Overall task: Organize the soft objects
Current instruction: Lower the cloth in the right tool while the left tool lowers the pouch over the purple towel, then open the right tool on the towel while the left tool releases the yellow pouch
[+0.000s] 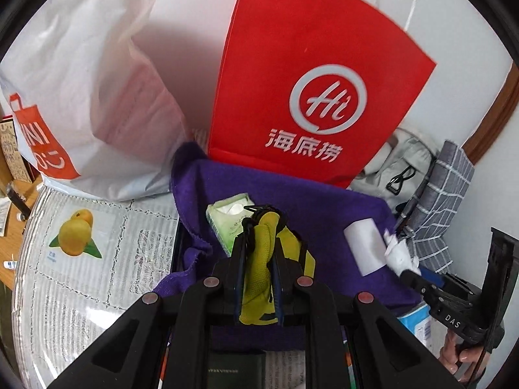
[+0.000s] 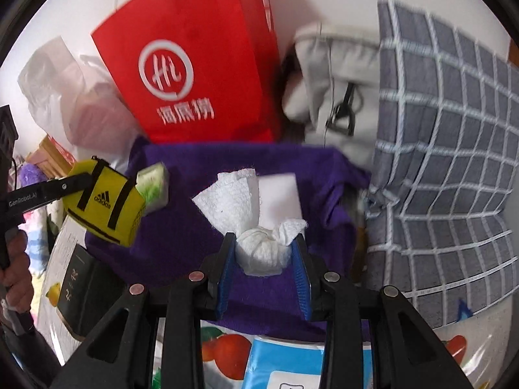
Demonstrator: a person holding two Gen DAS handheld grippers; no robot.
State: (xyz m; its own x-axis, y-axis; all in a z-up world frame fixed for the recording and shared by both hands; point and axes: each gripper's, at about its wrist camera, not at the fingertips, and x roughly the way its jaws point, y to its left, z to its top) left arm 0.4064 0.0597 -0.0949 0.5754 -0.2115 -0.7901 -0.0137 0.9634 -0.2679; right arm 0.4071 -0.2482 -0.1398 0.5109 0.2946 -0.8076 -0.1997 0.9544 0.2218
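Left gripper [image 1: 259, 259] fingers clamp the yellow pouch [image 1: 259, 272]; right gripper [image 2: 264, 256] fingers pinch a crumpled white tissue [image 2: 262, 246], purple towel [image 2: 181, 227] apparently just beneath both.

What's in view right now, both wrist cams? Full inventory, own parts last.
pouch: 1, yellow with black trim, clamped in left gripper
paper towel: 1, white, crumpled, held in right gripper
towel: 1, purple, spread under both grippers
tissue pack: 1, green, on the towel
white block: 1, white, on the towel
red bag: 1, red, upright behind the towel
plastic bag: 1, white, left of red bag
grey bag: 1, light grey, right of red bag
checked cloth: 1, grey-blue, far right
book: 1, dark, table's near edge
left gripper: 1, black
right gripper: 1, black, blue pads
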